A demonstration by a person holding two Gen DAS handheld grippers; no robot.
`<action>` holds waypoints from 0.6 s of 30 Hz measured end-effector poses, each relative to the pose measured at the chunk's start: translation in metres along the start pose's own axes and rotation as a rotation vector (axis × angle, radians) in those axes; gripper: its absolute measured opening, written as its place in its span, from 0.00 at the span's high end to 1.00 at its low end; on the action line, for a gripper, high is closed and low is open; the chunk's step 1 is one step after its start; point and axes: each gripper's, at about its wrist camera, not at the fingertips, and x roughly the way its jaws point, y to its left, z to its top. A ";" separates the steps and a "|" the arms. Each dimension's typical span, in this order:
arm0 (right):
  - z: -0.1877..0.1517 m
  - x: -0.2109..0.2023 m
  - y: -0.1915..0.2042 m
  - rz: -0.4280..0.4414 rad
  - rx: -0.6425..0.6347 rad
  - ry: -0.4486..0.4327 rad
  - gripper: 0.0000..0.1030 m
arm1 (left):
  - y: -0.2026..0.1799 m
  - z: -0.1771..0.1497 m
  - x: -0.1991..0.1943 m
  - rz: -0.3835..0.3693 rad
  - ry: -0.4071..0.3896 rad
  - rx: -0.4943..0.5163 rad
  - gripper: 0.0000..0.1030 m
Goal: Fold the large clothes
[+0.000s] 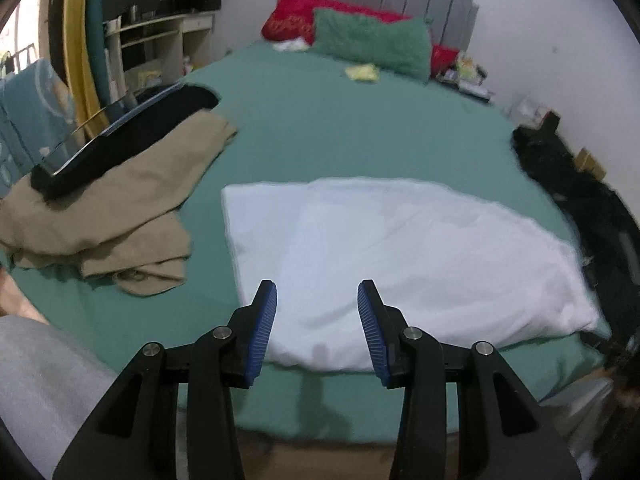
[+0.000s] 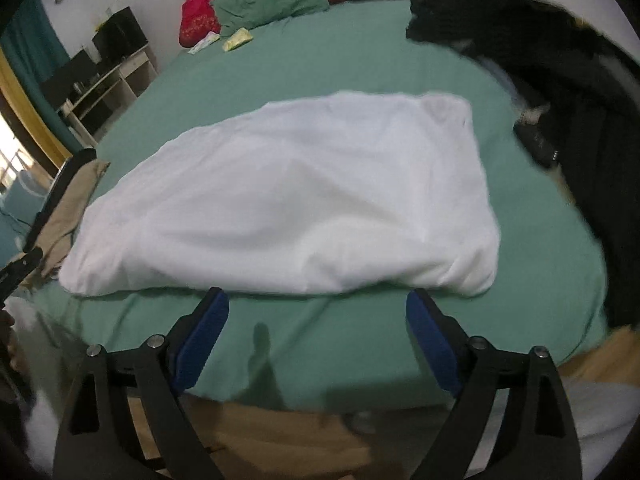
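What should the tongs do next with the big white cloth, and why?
Probably lower both tongs onto the near edge of the white cloth and pinch it. The left tongs and right tongs are open and holding nothing, and the cloth lies flat on the green bed, seemingly only partly folded.

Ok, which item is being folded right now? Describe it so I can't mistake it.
Start at the green bed. Near its foot edge, in front of both open grippers, lies the white folded cloth. It is the only white piece: the tan garment sits to its left, and the black clothes lie to its right.
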 end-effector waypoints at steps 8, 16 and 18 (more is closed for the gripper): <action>0.014 0.038 -0.032 0.134 0.219 -0.038 0.13 | -0.075 0.017 0.052 -0.170 0.062 0.081 0.57; 0.043 0.062 -0.029 0.224 0.317 -0.119 0.00 | -0.124 0.028 0.127 -0.300 0.155 0.038 0.57; 0.049 0.066 -0.029 0.252 0.352 -0.143 0.00 | -0.134 0.022 0.145 -0.286 0.204 0.059 0.57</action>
